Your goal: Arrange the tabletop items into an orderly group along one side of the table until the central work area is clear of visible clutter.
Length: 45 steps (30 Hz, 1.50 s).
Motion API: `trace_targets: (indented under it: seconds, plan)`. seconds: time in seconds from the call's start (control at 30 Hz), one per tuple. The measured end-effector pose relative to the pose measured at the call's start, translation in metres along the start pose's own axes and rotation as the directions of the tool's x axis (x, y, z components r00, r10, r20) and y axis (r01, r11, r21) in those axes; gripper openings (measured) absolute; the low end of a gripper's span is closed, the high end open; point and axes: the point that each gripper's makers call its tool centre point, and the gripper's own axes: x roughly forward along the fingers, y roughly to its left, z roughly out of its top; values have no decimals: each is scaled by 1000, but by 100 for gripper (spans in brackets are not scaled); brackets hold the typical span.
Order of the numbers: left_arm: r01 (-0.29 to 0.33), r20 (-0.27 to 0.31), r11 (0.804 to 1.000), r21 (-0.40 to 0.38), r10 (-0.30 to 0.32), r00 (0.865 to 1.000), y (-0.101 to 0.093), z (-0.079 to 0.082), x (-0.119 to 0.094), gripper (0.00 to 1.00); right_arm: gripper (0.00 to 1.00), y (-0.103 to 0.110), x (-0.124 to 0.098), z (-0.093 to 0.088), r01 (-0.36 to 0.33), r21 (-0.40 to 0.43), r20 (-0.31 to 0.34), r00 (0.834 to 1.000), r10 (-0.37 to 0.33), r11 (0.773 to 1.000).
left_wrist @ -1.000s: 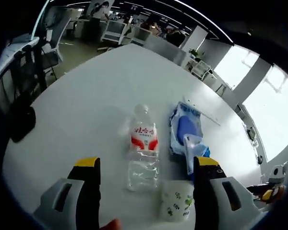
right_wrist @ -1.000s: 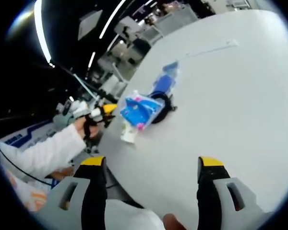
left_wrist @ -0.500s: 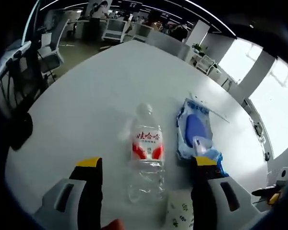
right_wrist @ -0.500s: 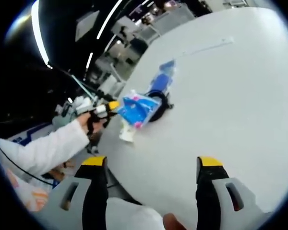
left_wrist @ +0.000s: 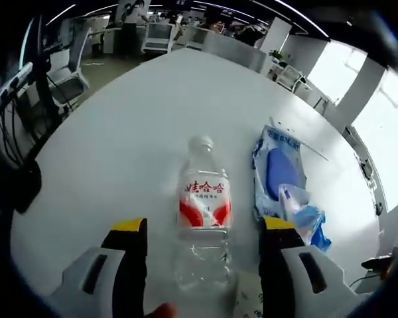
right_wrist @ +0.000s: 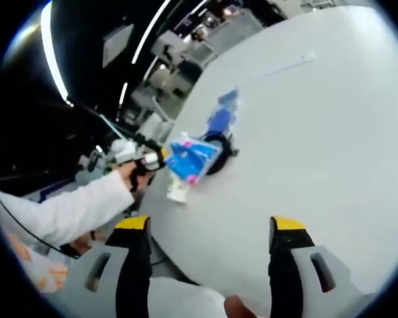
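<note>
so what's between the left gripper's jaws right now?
In the left gripper view, the water bottle lies between the open left gripper jaws, on the white table.

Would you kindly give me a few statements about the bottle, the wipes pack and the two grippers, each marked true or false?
1. The water bottle stands upright. False: it lies on its side, cap pointing away from the camera.
2. The blue wipes pack lies to the right of the bottle in the left gripper view. True.
3. The left gripper is clamped on the bottle. False: its jaws stand open on either side of it.
4. The right gripper is open over bare white table. True.
</note>
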Motion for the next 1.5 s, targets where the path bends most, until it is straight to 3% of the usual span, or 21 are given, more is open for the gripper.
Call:
trace_targets:
  seconds: [0.53,0.77,1.2,1.37,1.5]
  plan:
    - [-27,-24,998,56,29,999,-4,1,16,62,67,-4,1,-2,-6,47,-5,1000,6,999]
    - [-56,-52,995,86,61,997,1,-8,24,54,64,-7,0,2,-7,75,15,1000,6,997]
    - [-62,-36,992,110,67,997,0,-6,25,43,59,-14,0,2,8,104,15,1000,-9,995]
    - [-66,-27,985,157,71,997,-1,-6,20,41,59,-12,0,4,-17,143,40,999,11,990]
    - [-84,24,986,142,81,996,4,-2,12,40,59,-14,-1,6,-11,134,44,999,5,991]
